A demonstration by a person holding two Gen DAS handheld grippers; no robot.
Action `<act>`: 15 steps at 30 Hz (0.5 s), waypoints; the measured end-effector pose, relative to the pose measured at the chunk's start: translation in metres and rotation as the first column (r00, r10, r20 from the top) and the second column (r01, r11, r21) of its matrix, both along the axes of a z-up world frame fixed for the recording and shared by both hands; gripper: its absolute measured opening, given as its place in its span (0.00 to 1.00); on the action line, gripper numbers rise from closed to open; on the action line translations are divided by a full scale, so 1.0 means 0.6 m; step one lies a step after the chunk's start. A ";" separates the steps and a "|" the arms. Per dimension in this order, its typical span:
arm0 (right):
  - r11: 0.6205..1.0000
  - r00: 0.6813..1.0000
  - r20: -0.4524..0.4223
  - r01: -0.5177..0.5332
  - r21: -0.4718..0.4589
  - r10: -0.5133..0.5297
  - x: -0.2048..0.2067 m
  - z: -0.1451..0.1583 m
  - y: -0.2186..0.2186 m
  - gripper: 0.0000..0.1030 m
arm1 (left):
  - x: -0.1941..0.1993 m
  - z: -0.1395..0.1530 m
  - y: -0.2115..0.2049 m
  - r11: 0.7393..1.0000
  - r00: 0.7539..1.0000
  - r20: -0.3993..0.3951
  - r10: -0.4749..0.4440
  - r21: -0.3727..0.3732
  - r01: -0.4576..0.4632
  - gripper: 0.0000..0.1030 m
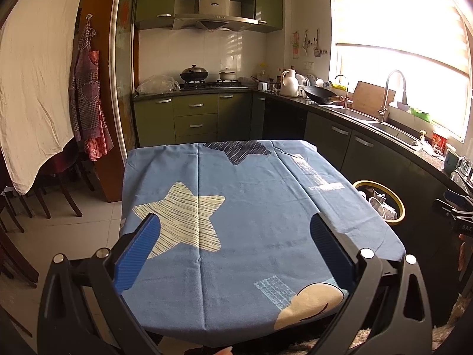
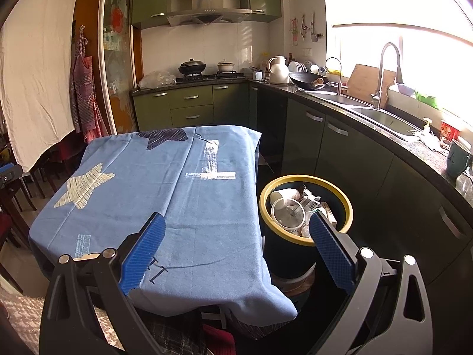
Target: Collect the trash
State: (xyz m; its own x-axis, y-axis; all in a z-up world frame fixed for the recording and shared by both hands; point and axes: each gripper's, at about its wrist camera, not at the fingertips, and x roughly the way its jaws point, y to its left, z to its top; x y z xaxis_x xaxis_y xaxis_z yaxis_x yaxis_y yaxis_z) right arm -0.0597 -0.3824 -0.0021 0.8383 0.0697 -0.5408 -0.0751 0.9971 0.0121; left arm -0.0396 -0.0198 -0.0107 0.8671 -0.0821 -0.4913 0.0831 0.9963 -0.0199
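Table (image 1: pixel 251 207) looked bare; bin (image 2: pixel 307 238) held the cups; both tools, left tool (image 1: pixel 235 238) and right tool (image 2: pixel 236 241), spread, empty; collection likely finished; next: check for strays.

Ahead of both grippers lies a matt blue cotton-like tablecloth (image 2: pixel 189 195), creased, with printed stars. Right of the right gripper's ribbed blue rubbery pads (image 2: pixel 331 251), the trash bin (image 2: pixel 348 207) looks smooth plastic, holding glossy clear plastic cups (image 2: pixel 288 214) and crumpled paper; beyond, brushed-metal sink (image 2: pixel 381 118) and polished dark stone countertop (image 2: pixel 425 151)
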 end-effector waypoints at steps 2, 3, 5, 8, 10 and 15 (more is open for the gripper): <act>1.000 1.000 0.000 -0.001 0.002 0.001 0.001 0.000 0.000 0.94 | 0.003 -0.001 0.001 1.000 1.000 -0.006 -0.002 -0.003 0.002 0.94; 1.000 1.000 0.001 0.000 0.000 0.000 0.001 0.000 0.000 0.94 | 0.003 -0.002 0.002 1.000 1.000 -0.008 0.000 -0.004 0.000 0.94; 1.000 1.000 0.000 0.000 -0.001 0.000 0.001 0.000 0.000 0.94 | 0.002 -0.003 0.002 1.000 1.000 -0.009 0.000 -0.004 0.000 0.94; 1.000 1.000 0.000 0.000 0.000 0.000 0.003 0.000 0.002 0.94 | 0.002 -0.004 0.000 1.000 1.000 -0.012 -0.002 -0.002 0.002 0.94; 1.000 1.000 0.001 0.000 0.000 0.000 0.002 0.000 0.002 0.94 | 0.001 -0.006 -0.001 1.000 1.000 -0.012 -0.005 0.002 0.005 0.94; 1.000 1.000 0.002 0.000 0.000 0.000 0.002 0.000 0.002 0.94 | 0.001 -0.007 -0.003 1.000 1.000 -0.015 -0.012 0.005 0.012 0.94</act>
State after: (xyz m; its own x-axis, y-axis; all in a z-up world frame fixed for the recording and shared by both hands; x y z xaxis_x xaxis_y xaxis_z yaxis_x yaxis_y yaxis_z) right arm -0.0583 -0.3814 -0.0022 0.8396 0.0695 -0.5387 -0.0748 0.9971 0.0120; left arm -0.0390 -0.0217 -0.0149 0.8584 -0.0897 -0.5050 0.0947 0.9954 -0.0158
